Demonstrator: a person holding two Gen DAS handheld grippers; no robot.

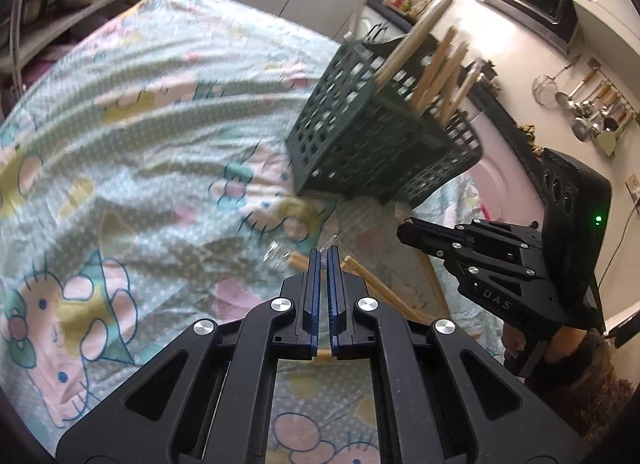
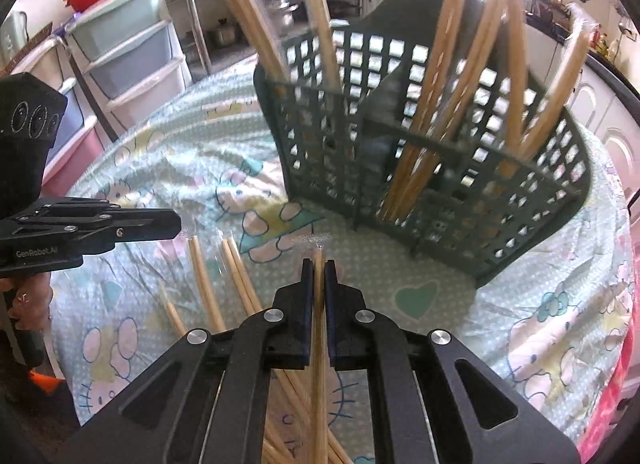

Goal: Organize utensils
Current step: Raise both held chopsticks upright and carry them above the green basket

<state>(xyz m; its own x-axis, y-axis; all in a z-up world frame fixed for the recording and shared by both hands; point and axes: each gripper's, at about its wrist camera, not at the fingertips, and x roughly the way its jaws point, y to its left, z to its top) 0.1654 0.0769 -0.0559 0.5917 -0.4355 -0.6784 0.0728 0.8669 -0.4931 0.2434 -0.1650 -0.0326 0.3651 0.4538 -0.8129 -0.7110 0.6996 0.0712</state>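
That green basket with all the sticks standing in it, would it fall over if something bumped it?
Possibly. The green basket looks like thin open lattice, so probably light. The tall chopsticks lean well above its rim, which may make it top-heavy. The rumpled tablecloth beneath gives soft footing.

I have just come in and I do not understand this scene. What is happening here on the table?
A person holds two hand-held grippers and sorts wrapped chopsticks into a green basket. The right hand-held gripper is shut on one pair of chopsticks. The left hand-held gripper is shut too, seemingly also on a pair. More chopsticks lie on the cartoon tablecloth.
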